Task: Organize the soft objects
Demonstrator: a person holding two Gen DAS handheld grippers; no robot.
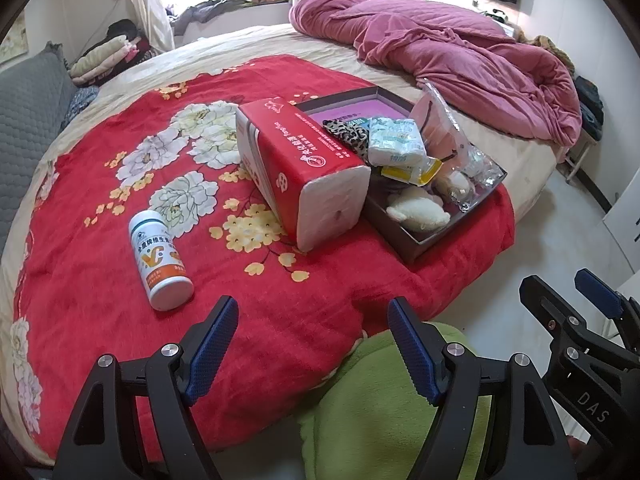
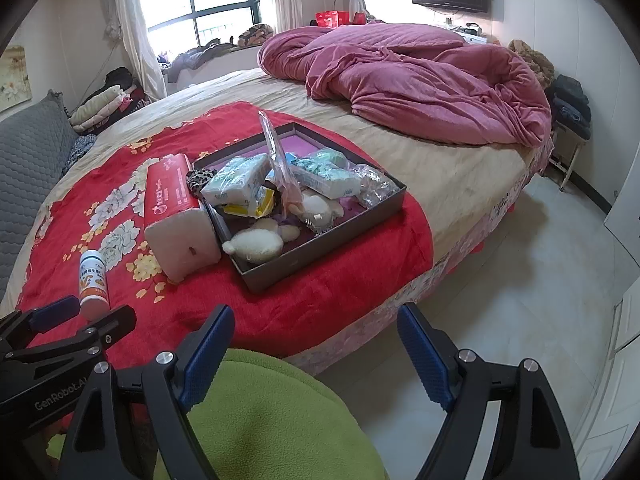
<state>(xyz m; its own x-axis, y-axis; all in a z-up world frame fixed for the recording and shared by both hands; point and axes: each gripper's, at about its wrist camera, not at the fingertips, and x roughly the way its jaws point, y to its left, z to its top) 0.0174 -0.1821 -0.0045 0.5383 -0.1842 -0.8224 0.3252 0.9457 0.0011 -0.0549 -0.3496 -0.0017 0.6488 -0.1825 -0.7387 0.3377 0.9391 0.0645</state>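
Observation:
A dark shallow box lies on the red flowered blanket. Inside it are a white plush toy, tissue packs, a leopard-print cloth and clear plastic bags. A red tissue brick leans on the box's left rim. A white pill bottle lies left of it. My left gripper and right gripper both stand open and empty, low in front of the bed's edge.
A green fleece-covered knee is just below both grippers. A crumpled pink quilt fills the far right of the bed. A grey cushion and folded clothes sit at the left. Pale floor lies at right.

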